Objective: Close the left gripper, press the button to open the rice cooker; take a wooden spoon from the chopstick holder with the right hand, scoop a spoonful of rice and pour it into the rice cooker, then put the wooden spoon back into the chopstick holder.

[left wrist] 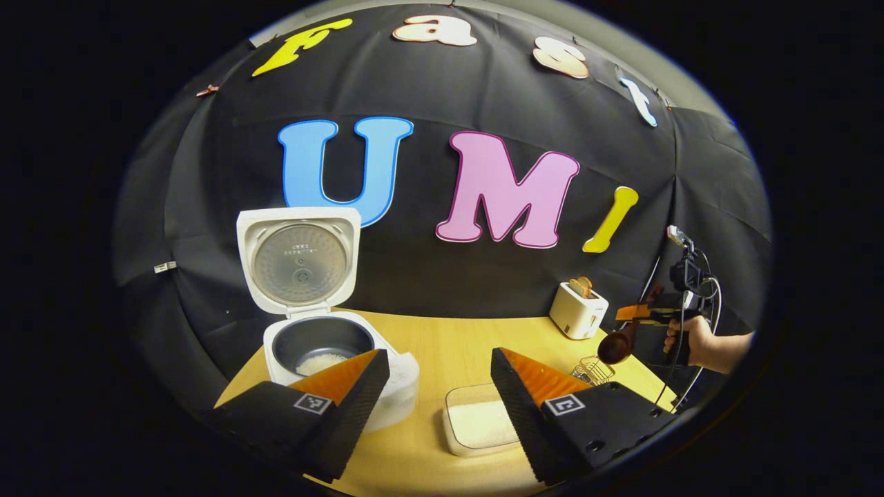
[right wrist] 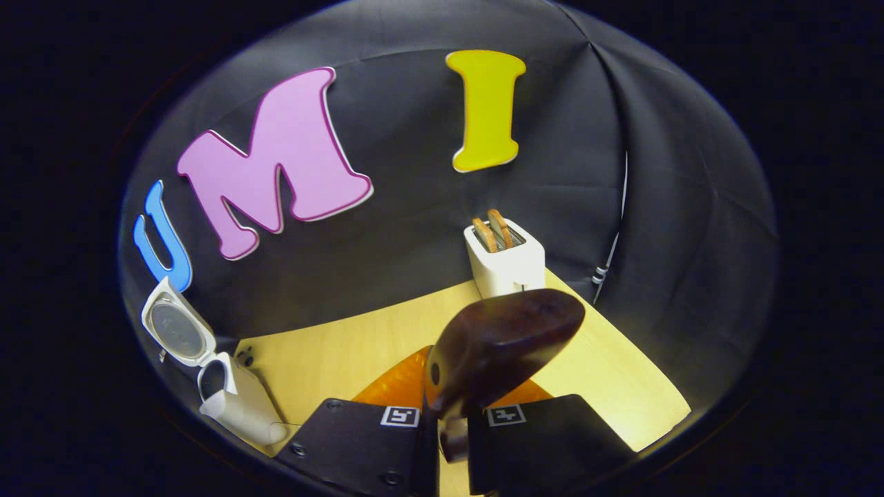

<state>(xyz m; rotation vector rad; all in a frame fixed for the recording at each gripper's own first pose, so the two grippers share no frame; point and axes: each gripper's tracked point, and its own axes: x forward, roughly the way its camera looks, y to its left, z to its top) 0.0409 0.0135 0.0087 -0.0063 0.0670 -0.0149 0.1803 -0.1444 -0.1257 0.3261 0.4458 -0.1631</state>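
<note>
- We see a dark brown spoon (right wrist: 501,345), its bowl up.
- Our right fingers (right wrist: 442,421) pinch its handle.
- Our left fingers (left wrist: 359,386) are wide apart.

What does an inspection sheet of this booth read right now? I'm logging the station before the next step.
Surface: wooden table, bare between the items.
Job's things: rice cooker stands open, lid up, some rice in its pot; rice container holds rice; wire chopstick holder near the table's right edge; wooden spoon held in the air.
Clutter: toaster with two slices in it, at the back.
Grippers: left gripper open, holding nothing; right gripper shut on the spoon's handle, a hand holding it.
Cables: black cables loop off the right gripper.
Surroundings: black cloth wall behind the table.
</note>
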